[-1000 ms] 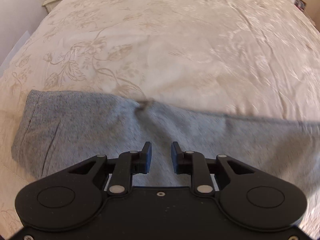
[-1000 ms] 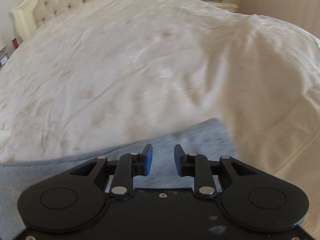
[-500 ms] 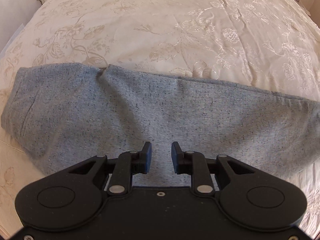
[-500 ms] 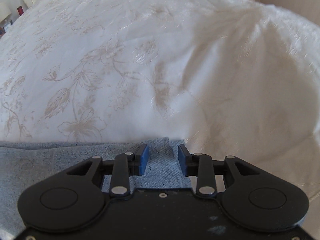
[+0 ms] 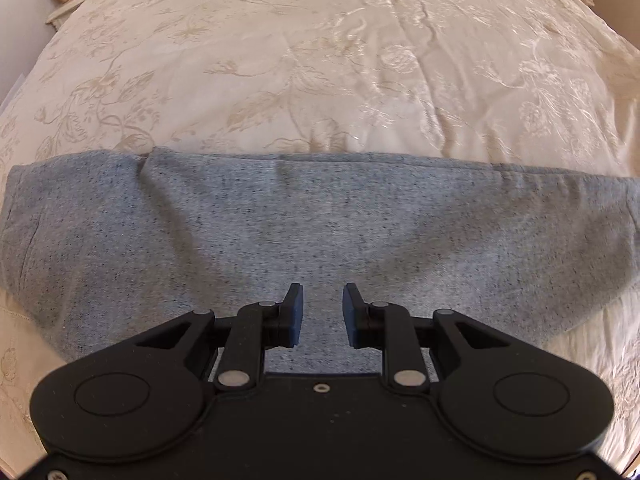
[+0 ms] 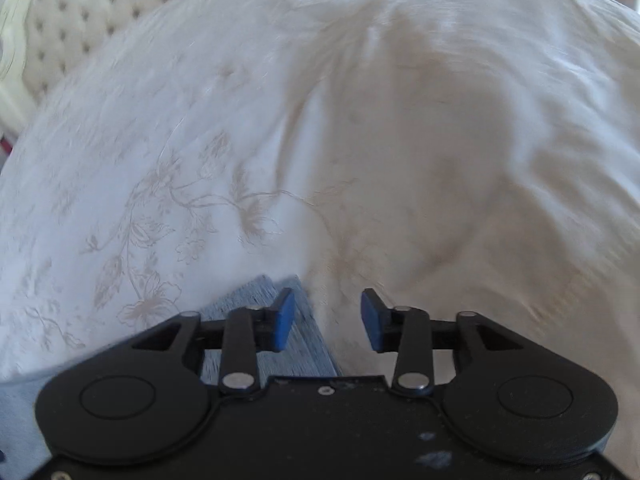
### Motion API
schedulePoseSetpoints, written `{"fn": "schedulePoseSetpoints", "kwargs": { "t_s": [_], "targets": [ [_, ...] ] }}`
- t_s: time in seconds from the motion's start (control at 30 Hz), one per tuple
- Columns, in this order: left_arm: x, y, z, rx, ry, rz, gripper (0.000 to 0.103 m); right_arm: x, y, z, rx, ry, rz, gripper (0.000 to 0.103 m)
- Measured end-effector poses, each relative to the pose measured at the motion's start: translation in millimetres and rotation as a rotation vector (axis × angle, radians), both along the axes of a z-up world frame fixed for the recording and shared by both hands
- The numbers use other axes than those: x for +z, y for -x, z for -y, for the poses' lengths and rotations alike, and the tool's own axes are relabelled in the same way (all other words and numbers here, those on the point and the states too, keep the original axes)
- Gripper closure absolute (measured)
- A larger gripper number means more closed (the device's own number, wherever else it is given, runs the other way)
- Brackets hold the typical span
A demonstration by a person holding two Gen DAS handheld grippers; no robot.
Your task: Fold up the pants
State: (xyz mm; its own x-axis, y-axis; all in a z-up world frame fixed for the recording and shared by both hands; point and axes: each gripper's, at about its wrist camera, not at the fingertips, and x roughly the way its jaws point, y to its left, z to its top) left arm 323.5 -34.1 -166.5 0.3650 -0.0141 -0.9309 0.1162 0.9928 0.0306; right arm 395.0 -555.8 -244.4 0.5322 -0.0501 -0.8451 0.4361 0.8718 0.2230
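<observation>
Pants (image 5: 320, 224) lie flat on the bed (image 5: 320, 60) for folding; left tool (image 5: 322, 316) hangs spread and empty, right tool (image 6: 328, 320) has just spread wide by the hem, gripping nothing.

Grey heathered pants (image 5: 320, 216) lie flat across the bedspread (image 5: 320, 60), folded lengthwise into a long band. Far edge straight; slight crease near the left end. Hem end (image 6: 276, 296) visible, blurred.
</observation>
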Motion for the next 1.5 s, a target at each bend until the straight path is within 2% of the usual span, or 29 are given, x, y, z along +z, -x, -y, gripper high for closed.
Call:
{"fn": "schedulePoseSetpoints", "kwargs": {
  "t_s": [0.2,0.33,0.53,0.8,0.97,1.1,1.33,1.43,1.5],
  "targets": [
    [3.9,5.1,10.0,-0.024,-0.004,0.000,0.072,-4.3,66.2,-2.5,-0.097,-0.151,0.003,0.062],
    [7.3,10.6,11.7,-0.025,-0.024,0.002,0.072,-20.3,87.7,-20.8,-0.109,-0.219,-0.022,0.062],
    [12.4,21.7,8.3,0.007,-0.038,-0.004,0.072,-39.2,92.8,-34.3,-0.126,-0.279,-0.006,0.061],
    [20.5,37.8,6.2,0.037,-0.049,-0.006,0.072,-55.5,70.7,-17.3,-0.212,-0.368,0.019,0.061],
    [21.1,37.5,9.2,0.050,-0.060,-0.035,0.072,-57.2,64.4,-12.3,-0.216,-0.378,0.014,0.060],
    [18.0,36.4,14.0,0.070,-0.084,-0.070,0.071,-49.5,65.9,-12.3,-0.205,-0.389,0.046,0.060],
    [16.1,38.2,20.8,0.072,-0.069,-0.109,0.071,-31.6,59.2,-29.8,-0.104,-0.281,0.060,0.061],
    [16.3,38.4,24.2,0.067,-0.077,-0.117,0.071,-41.5,55.7,-23.5,-0.142,-0.275,0.016,0.061],
    [17.6,38.7,24.2,0.064,-0.076,-0.117,0.071,-54.4,54.6,-16.6,-0.181,-0.323,-0.006,0.063]
  ]
}}
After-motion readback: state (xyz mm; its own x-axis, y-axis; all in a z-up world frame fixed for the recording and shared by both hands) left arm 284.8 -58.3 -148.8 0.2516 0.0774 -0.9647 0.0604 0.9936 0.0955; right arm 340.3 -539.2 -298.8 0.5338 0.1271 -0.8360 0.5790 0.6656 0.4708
